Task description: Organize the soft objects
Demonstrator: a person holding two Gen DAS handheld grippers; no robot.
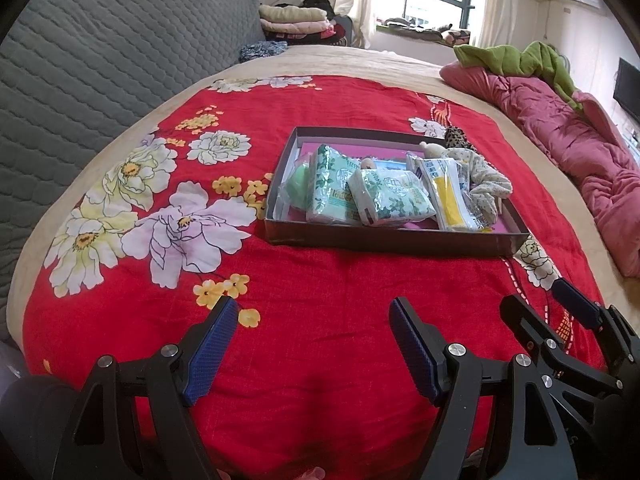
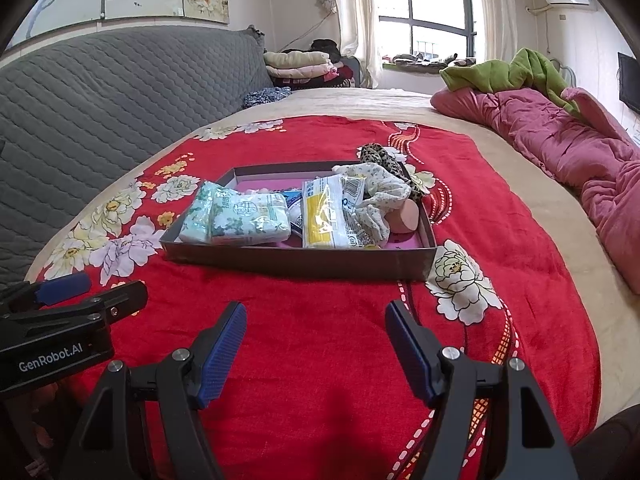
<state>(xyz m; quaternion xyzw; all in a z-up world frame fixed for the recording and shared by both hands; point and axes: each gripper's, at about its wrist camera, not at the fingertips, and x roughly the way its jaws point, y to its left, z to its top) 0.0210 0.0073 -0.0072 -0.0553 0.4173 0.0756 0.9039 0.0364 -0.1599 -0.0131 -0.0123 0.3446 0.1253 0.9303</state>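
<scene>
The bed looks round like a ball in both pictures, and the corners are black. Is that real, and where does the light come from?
Not real: in the left wrist view the fisheye lens bulges the red blanket and blackens the corners; the right wrist view bends it likewise, daylight entering by the window, which is washed out white, while the box stays sharp.

the print on the tissue packs (image 1: 352, 192) is too small to read; a green item (image 1: 298, 182) is half hidden behind the box wall (image 1: 276, 184); the tv (image 2: 629, 80) is cut off.

left wrist: low, left; right wrist: low, right; shared: tray (image 1: 384, 240) ahead
</scene>
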